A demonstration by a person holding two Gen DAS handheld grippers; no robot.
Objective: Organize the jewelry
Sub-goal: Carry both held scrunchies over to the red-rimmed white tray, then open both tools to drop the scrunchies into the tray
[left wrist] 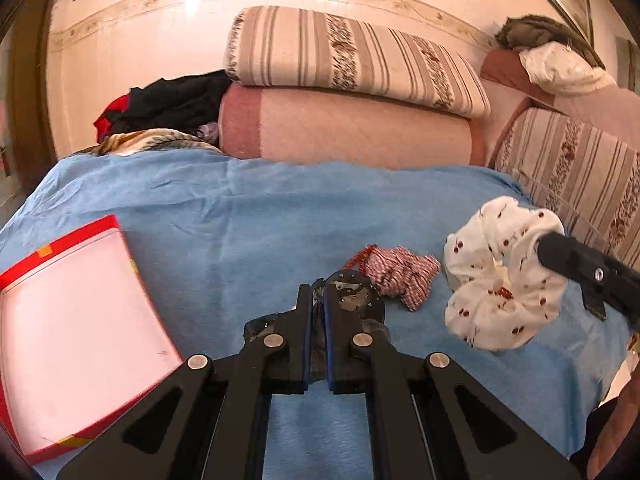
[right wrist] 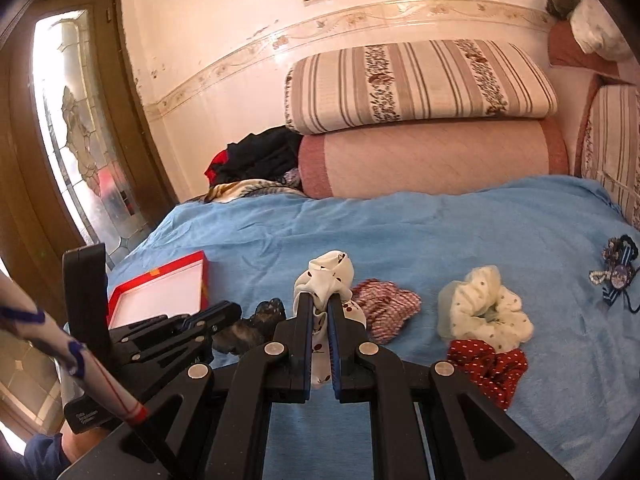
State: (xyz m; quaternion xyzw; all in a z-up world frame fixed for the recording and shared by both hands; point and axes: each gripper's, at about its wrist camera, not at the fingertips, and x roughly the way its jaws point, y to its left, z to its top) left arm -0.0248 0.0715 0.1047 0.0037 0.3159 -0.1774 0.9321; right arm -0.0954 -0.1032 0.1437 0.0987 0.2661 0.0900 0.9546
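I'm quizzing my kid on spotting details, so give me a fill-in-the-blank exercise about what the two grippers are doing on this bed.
1. The right gripper is shut on the white ____-print scrunchie.
2. The left gripper is shut on a ____ scrunchie.
3. The red box lies open on the ____ blanket.
4. The dotted red scrunchie touches the ____ one.

Missing words: cherry; black; blue; cream
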